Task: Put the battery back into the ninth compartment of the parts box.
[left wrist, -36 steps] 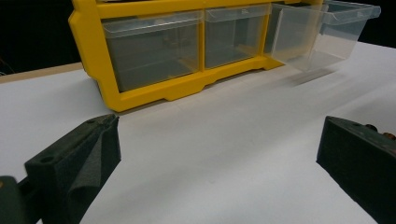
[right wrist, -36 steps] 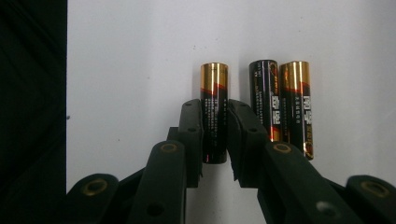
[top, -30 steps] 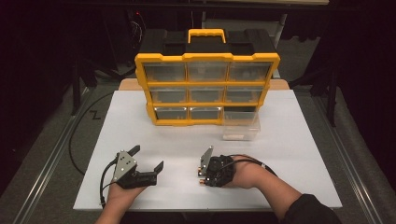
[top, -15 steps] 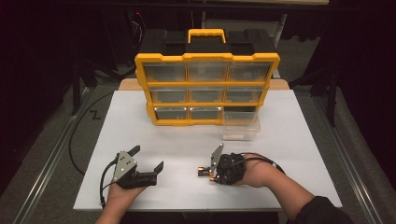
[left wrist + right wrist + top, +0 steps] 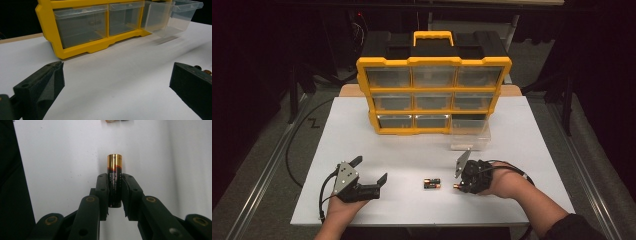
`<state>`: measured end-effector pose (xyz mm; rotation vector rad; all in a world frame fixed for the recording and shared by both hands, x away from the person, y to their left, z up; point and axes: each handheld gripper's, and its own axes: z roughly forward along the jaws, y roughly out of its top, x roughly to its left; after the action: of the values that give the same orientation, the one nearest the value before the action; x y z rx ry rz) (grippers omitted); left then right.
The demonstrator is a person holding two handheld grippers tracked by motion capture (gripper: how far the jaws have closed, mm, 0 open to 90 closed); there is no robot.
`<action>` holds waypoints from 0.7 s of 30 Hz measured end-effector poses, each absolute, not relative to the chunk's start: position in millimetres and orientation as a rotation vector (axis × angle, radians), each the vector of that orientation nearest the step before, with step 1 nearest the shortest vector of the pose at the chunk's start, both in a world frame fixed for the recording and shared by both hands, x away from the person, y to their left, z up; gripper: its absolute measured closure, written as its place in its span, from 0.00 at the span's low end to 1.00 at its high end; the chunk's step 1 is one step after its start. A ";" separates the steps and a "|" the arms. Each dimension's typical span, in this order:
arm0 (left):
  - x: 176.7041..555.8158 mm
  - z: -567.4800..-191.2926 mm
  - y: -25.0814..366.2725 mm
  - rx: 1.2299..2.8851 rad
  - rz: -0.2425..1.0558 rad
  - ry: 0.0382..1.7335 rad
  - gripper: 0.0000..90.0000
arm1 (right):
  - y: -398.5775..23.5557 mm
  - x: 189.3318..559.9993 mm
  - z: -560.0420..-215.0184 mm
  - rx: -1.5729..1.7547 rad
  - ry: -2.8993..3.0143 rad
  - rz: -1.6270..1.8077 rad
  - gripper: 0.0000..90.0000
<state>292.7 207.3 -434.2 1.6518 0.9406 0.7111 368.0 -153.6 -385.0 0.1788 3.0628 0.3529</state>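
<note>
right tongs: the right tongs [image 5: 115,192] are clamped on an AA battery [image 5: 115,178]. The pads press its two sides near the lower half. The gold-capped end sticks out past the tips.
battery in hand: it is held clear above the white desk [image 5: 532,145] and lies along the line of the jaws.
how it handles: probably light for its size, rigid, with a smooth, round shell. I judge it apt to roll or swivel between flat pads. A hold across the middle of the barrel looks safest, and the present one sits slightly toward the rear end.
left tongs: the left tongs [image 5: 371,170] stand wide apart with nothing between them, resting low over the desk.
loose batteries: two more batteries [image 5: 431,184] lie side by side on the desk between the two pairs of tongs. They are nearer the right pair.
open drawer: a clear drawer [image 5: 469,134] is pulled out of the bottom row of the yellow organizer [image 5: 434,95]. It sits just beyond the right tongs, with its top open.
room to move: the desk from the right tongs to the drawer is bare.
edges: the drawer's thin front rim is the thing to clear. The near desk edge lies just behind both hands.
</note>
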 end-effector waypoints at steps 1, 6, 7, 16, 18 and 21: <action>292.6 -434.2 207.3 1.651 0.711 0.940 0.00 | -156.0 368.1 -384.3 0.205 3.060 0.348 0.87; 292.6 -434.0 207.6 1.649 0.712 0.941 0.00 | -163.1 372.5 -382.6 0.178 3.058 0.334 0.87; 292.6 -433.9 207.7 1.648 0.712 0.941 0.00 | -164.6 372.5 -381.5 0.198 3.065 0.322 0.87; 292.7 -434.0 208.5 1.647 0.714 0.941 0.00 | -171.6 377.0 -376.3 0.186 3.070 0.320 0.87; 292.7 -434.1 208.8 1.647 0.714 0.940 0.00 | -172.3 377.9 -375.3 0.177 3.073 0.315 0.87; 292.5 -434.0 209.1 1.646 0.715 0.940 0.00 | -173.4 378.5 -372.8 0.196 3.072 0.322 0.87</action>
<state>292.5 209.1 -434.0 1.6460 0.9400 0.7150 378.5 -173.4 -372.8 0.1964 3.0720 0.3218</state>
